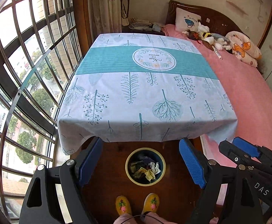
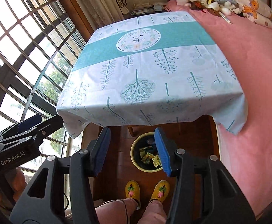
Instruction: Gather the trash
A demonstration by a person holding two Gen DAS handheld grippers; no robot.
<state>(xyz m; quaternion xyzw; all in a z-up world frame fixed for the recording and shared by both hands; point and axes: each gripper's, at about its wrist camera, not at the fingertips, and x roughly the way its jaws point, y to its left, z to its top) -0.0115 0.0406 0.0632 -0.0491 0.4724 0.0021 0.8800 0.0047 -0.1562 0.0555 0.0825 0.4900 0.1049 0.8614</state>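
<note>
A round dark bin with a pale rim (image 1: 145, 166) stands on the wooden floor below the table's near edge; it also shows in the right wrist view (image 2: 136, 156). It holds crumpled wrappers and paper (image 1: 147, 171), also seen in the right wrist view (image 2: 147, 157). My left gripper (image 1: 141, 160) is open and empty, held above the bin. My right gripper (image 2: 133, 147) is open and empty, also above the bin, beside the left one. The right gripper appears at the right of the left wrist view (image 1: 248, 153).
A table with a white and teal leaf-print cloth (image 1: 145, 85) fills the middle. A bed with a pink cover (image 1: 248, 93) runs along the right, with soft toys (image 1: 210, 37) at its head. Barred windows (image 1: 23, 74) are at the left. The person's yellow slippers (image 1: 137, 203) stand by the bin.
</note>
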